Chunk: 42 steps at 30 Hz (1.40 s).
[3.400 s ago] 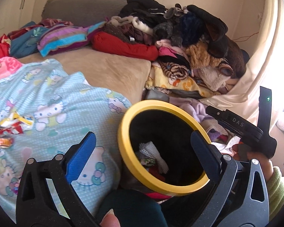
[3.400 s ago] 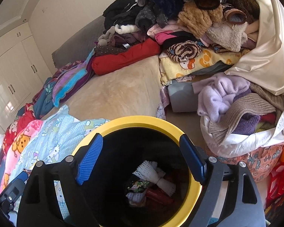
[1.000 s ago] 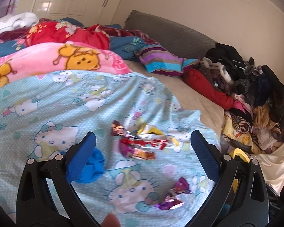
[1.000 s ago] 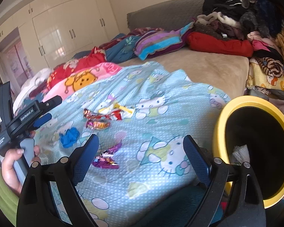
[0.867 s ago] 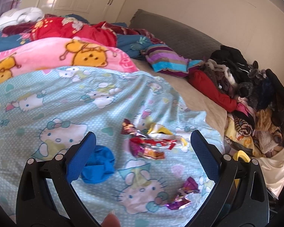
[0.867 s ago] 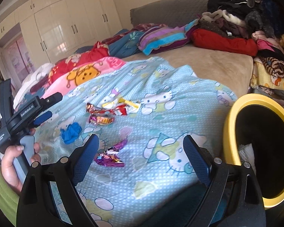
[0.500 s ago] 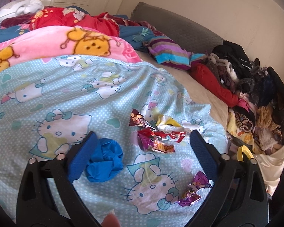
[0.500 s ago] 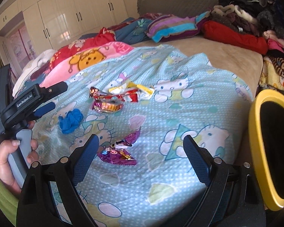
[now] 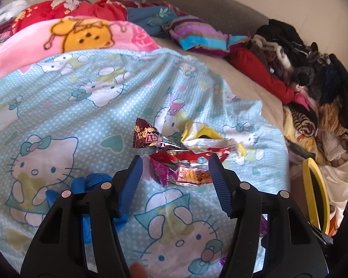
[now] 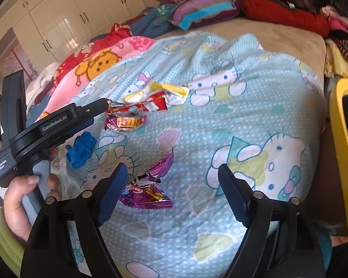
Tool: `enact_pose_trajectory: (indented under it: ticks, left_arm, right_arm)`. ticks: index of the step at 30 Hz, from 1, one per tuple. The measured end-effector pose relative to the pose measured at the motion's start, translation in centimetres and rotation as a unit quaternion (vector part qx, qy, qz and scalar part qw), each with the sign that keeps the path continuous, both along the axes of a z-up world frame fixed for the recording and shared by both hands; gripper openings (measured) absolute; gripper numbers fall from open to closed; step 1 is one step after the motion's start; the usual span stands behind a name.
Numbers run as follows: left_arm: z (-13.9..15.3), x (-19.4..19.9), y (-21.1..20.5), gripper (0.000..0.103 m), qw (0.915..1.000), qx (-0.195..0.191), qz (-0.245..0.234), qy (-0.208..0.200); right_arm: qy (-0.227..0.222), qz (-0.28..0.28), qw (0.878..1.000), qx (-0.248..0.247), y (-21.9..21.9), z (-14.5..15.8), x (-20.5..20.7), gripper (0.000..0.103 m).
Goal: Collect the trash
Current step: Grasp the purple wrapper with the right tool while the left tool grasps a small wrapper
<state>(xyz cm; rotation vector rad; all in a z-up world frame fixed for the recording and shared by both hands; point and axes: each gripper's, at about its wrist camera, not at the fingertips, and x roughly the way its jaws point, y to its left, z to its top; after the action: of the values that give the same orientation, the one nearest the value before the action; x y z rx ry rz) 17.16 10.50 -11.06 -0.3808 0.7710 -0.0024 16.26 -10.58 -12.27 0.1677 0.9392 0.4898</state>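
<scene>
Both grippers have swung from the yellow bin (image 9: 313, 194) to the bed. Left gripper (image 9: 175, 176), fingers apart, frames the red wrappers (image 9: 185, 164); right gripper (image 10: 172, 185), open too, nears the purple wrapper (image 10: 148, 190).

We swung both grippers off yellow bin (image 10: 343, 143), now at right edge of both views. Left gripper (image 9: 174, 173) moved in low over wrapper pile (image 9: 185, 159), jaws narrowed yet apart, flanking magenta-red wrappers. Right gripper (image 10: 172, 180) came down over purple wrapper (image 10: 150, 185), jaws wide. Blue glove (image 9: 92, 185) slipped behind left finger (image 9: 130, 180).
</scene>
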Motion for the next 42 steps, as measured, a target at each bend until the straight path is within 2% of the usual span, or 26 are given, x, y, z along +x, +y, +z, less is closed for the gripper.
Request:
enact_pose_trajectory:
  ticks: [5, 9, 12, 14, 15, 16, 19, 22, 26, 42]
  left_arm:
    - [-0.6, 0.8, 1.0, 0.050, 0.9995, -0.030, 0.010, 0.006]
    - [-1.1, 1.3, 1.3, 0.043, 0.9988, -0.045, 0.013, 0.015]
    - [-1.5, 1.6, 1.1, 0.033, 0.9984, -0.048, 0.015, 0.024]
    - [-1.4, 1.5, 1.0, 0.028, 0.9985, -0.047, 0.017, 0.023]
    - [-1.4, 1.5, 1.0, 0.025, 0.9985, -0.047, 0.018, 0.021]
    - [-1.3, 1.4, 0.9, 0.021, 0.9986, -0.046, 0.016, 0.019]
    - [-1.0, 1.2, 0.5, 0.010, 0.9990, -0.042, 0.010, 0.015]
    - [-0.7, 0.9, 0.0, 0.003, 0.9992, -0.039, 0.003, 0.009]
    - [0.1, 0.3, -0.9, 0.002, 0.9995, -0.029, -0.008, -0.001]
    - [3.2, -2.7, -2.0, 0.001, 0.9985, -0.040, -0.014, -0.035]
  right_arm:
    - [0.010, 0.008, 1.000, 0.001, 1.2, -0.5, 0.5, 0.072]
    - [0.016, 0.011, 1.000, 0.000, 2.0, -1.0, 1.0, 0.062]
    - [0.026, 0.017, 1.000, -0.001, 2.4, -1.4, 1.1, 0.047]
    - [0.034, 0.021, 0.999, 0.007, 2.4, -1.6, 1.1, 0.033]
    - [0.036, 0.023, 0.999, 0.011, 2.3, -1.6, 1.1, 0.031]
    - [0.036, 0.027, 0.999, 0.014, 2.3, -1.6, 1.0, 0.025]
    - [0.029, 0.035, 0.999, 0.013, 2.4, -1.4, 0.6, 0.023]
    - [0.020, 0.040, 0.999, 0.013, 2.2, -1.1, 0.2, 0.021]
    - [0.012, 0.040, 0.999, 0.017, 1.5, -0.7, -0.4, 0.020]
    - [-0.005, 0.015, 0.999, 0.038, -2.2, 1.0, -1.0, 0.018]
